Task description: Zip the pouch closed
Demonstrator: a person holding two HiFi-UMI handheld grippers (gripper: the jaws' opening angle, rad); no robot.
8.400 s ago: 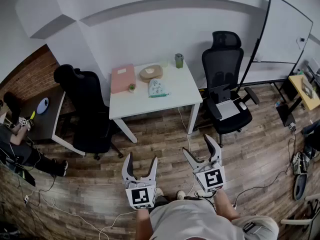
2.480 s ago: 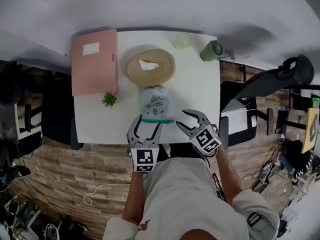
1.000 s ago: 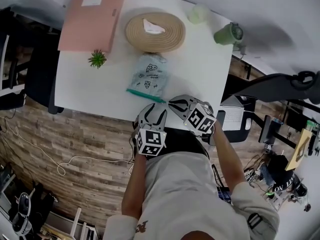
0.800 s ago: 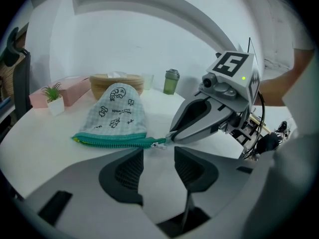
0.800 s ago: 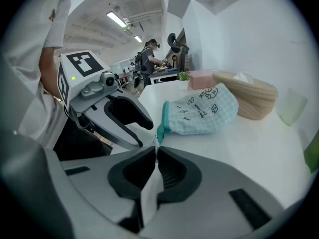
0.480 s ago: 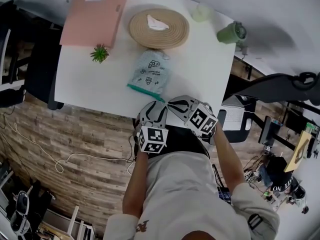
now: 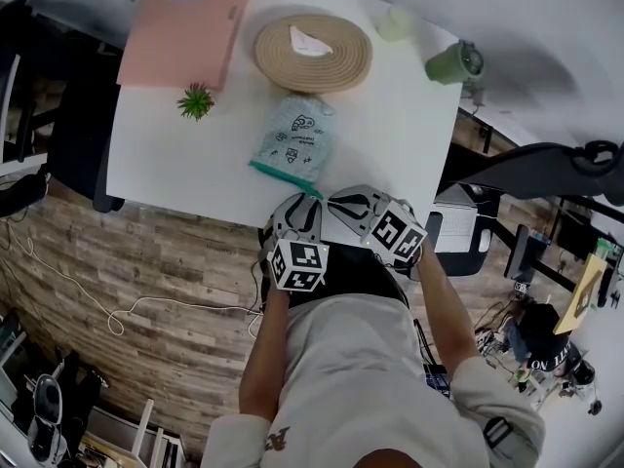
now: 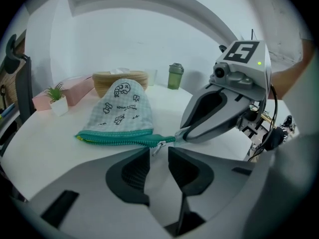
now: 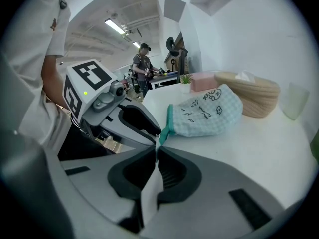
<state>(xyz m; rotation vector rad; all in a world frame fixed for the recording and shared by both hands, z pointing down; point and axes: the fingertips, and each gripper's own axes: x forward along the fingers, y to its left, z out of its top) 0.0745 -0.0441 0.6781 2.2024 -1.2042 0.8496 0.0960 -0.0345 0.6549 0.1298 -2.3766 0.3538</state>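
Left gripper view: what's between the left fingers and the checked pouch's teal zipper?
That view shows the small metal zipper pull, at the tips of the left gripper, whose fingers have just been closing.

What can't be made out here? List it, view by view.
Left gripper view: whether the left gripper, jaws just closing, touches the small metal zipper pull yet.
Head view: that pull, hidden beneath both grippers.
Right gripper view: the teal zipper of the checked mint fabric pouch, seen edge-on; the right gripper covers its tail.
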